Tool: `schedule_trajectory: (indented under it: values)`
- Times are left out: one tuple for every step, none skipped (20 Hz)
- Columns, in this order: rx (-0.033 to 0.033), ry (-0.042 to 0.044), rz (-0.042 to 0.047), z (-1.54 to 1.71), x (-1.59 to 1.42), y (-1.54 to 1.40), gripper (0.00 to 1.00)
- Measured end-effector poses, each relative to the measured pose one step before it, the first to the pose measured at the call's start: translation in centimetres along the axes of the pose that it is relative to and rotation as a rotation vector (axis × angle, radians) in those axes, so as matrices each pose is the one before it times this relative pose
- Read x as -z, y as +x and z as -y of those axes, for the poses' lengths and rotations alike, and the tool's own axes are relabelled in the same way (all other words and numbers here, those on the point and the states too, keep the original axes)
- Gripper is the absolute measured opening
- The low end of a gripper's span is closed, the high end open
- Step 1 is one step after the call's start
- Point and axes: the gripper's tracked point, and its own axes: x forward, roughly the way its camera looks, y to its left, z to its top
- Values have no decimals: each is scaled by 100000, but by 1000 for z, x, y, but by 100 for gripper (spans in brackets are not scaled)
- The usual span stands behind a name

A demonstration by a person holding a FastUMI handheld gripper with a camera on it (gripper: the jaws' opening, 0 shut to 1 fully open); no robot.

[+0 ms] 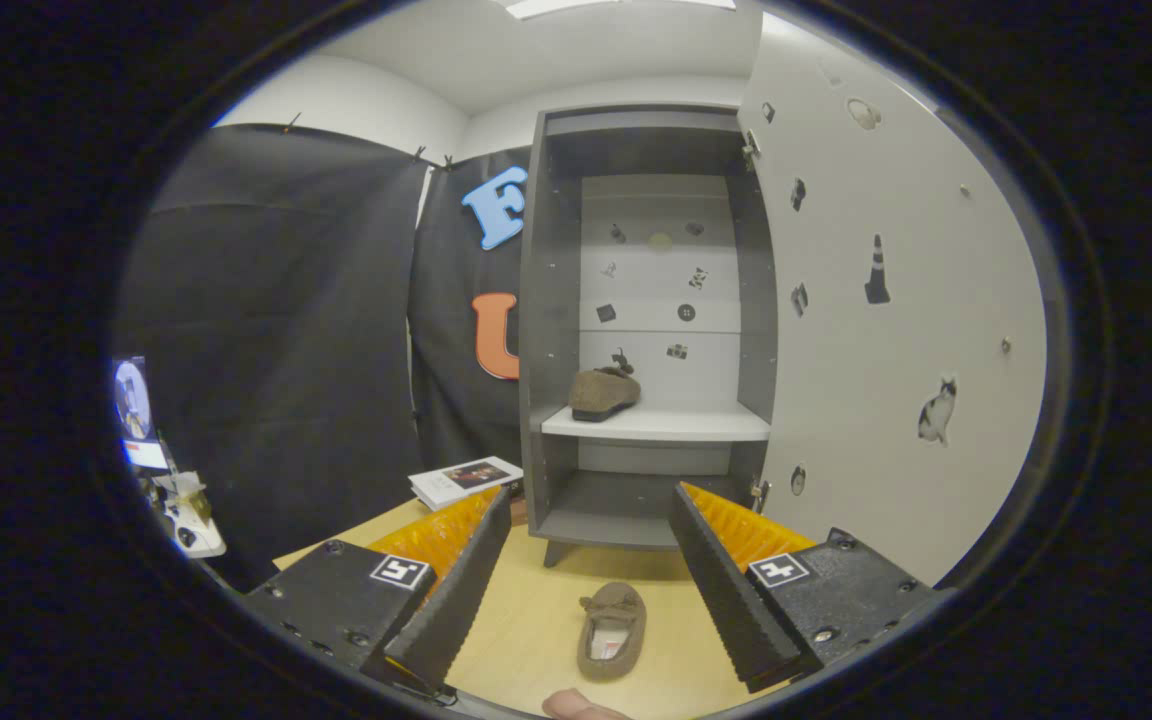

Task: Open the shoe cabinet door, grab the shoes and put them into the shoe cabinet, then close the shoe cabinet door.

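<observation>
Gripper view looks along the two fingers at a cabinet standing at the far edge of a wooden table, its door swung wide to the right. The gripper is spread open and holds nothing; its ribbed black fingers stand well apart. One slipper already sits on the cabinet's white shelf, toward its left end, lying roughly across the shelf with its sole down. The second slipper lies on the table between the fingers, in front of the cabinet, upright on its sole. Its long axis runs nearly straight away from the gripper toward the cabinet, bow-trimmed toe at the far end and open heel nearest. It looks light and soft, likely to fold under a squeeze, so a pinch across the sides at mid-length, or on the heel rim, seems the surest hold. A book rests near the table's left edge beside the cabinet.
</observation>
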Motion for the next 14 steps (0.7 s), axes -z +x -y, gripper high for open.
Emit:
schedule_trajectory:
  values:
    - [972, -413, -109, -42, 1050, 993, 100]
    - [511, 525, -627, -123, 1092, 856, 100]
    - [47, 1116, -1118, -210, 1411, 831, 100]
    - [245, 1511, -1375, -122, 1306, 910, 100]
    - [767, 835, -1351, 198, 1352, 882, 100]
    - [1291, 271, -1249, 186, 1379, 1029, 100]
    - [1116, -107, -1268, 159, 1186, 740, 100]
    - [1360, -410, -1688, 173, 1479, 841, 100]
    - [845, -239, -1618, -55, 1362, 695, 100]
    - [202, -240, -2376, -149, 1525, 658, 100]
    - [337, -186, -2079, -111, 1366, 503, 100]
    - [571, 112, -1829, 3, 1317, 641, 100]
    - [1121, 396, -1476, 217, 1119, 515, 100]
    - [2605, 1827, -1970, 492, 1335, 593, 100]
